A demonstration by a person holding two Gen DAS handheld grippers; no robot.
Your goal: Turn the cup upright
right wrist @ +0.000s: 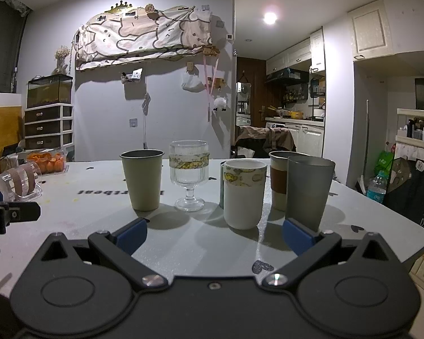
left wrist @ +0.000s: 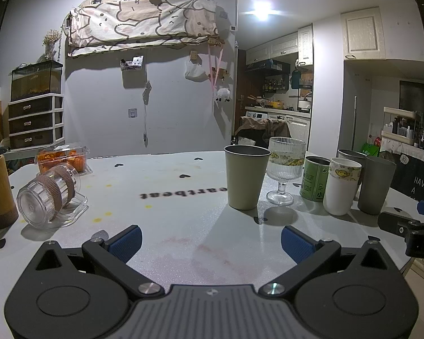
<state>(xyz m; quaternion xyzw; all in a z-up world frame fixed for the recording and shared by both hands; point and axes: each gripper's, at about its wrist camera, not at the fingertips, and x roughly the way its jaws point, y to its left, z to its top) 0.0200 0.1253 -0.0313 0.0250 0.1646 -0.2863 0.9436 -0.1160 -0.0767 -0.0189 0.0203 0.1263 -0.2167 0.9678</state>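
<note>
Left tool [left wrist: 210, 241] and right tool [right wrist: 214, 236] hovering low over the bench [left wrist: 183, 197], jaws apart, both holding nothing.
Clear cup [left wrist: 49, 196] is lying on its side at the bench's left, handle down; judging the left tool should be gripping across the banded body, then rotating. Right view is cropping that cup [right wrist: 17, 183] at its edge, while showing the upright cups frontally.
</note>
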